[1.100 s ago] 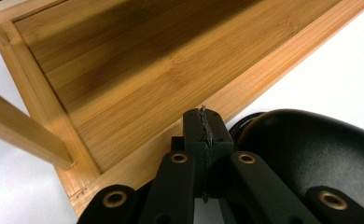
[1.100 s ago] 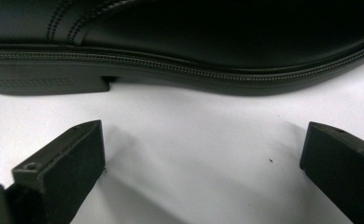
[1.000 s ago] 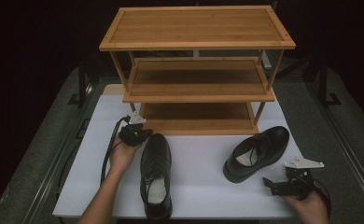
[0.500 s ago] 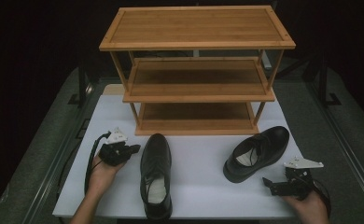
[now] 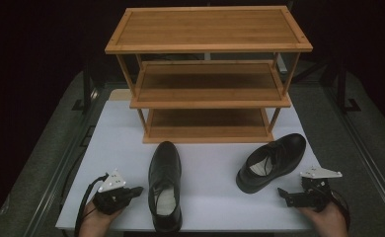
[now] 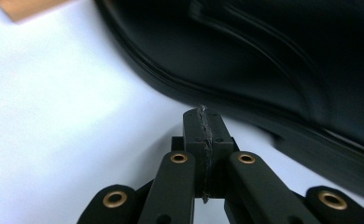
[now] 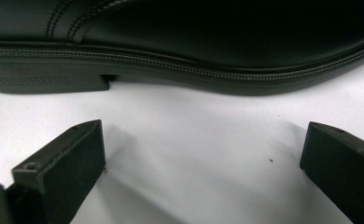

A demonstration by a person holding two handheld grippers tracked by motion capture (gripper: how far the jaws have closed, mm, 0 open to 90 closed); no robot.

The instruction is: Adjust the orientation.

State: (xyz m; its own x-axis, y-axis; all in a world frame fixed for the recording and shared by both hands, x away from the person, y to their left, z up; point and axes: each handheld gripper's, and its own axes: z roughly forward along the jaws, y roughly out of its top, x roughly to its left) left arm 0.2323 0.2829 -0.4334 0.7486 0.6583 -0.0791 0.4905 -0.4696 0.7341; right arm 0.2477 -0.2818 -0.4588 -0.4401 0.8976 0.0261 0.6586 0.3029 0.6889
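A: Status of the two shoes, please.

B: Both lie on the white table (image 5: 210, 197) in front of the bamboo shoe rack (image 5: 208, 74); the left shoe (image 5: 164, 185) stands straight, toe toward the rack, heel at the near edge; the right shoe (image 5: 272, 160) sits askew, toe pointing away to the right, well apart from the first.

A: Gripper condition?

B: Left gripper (image 5: 137, 189): jaws pressed together, nothing between them, tip just beside the left shoe's flank; the left gripper view shows the closed tip (image 6: 203, 122) close to the welt. Right gripper (image 5: 281, 192): jaws spread wide, nothing held, aimed at the right shoe from the near side; the right gripper view shows the sole and heel block (image 7: 45, 79) across the gap, not yet between the jaws.

A: Handling properties?

B: Judged, not measured: polished leather, smooth, likely slippery on the flank; the upper should give under pressure, the sole and heel counter should stay stiff; moderate weight, heel-heavy.

A: Recommended hold?

B: The collar wall beside the opening, one jaw inside, one outside; the leather there is thin enough for the jaws and stiffened by the counter; avoid the rounded toe cap, which would probably slip; expect the toe to droop on lifting.
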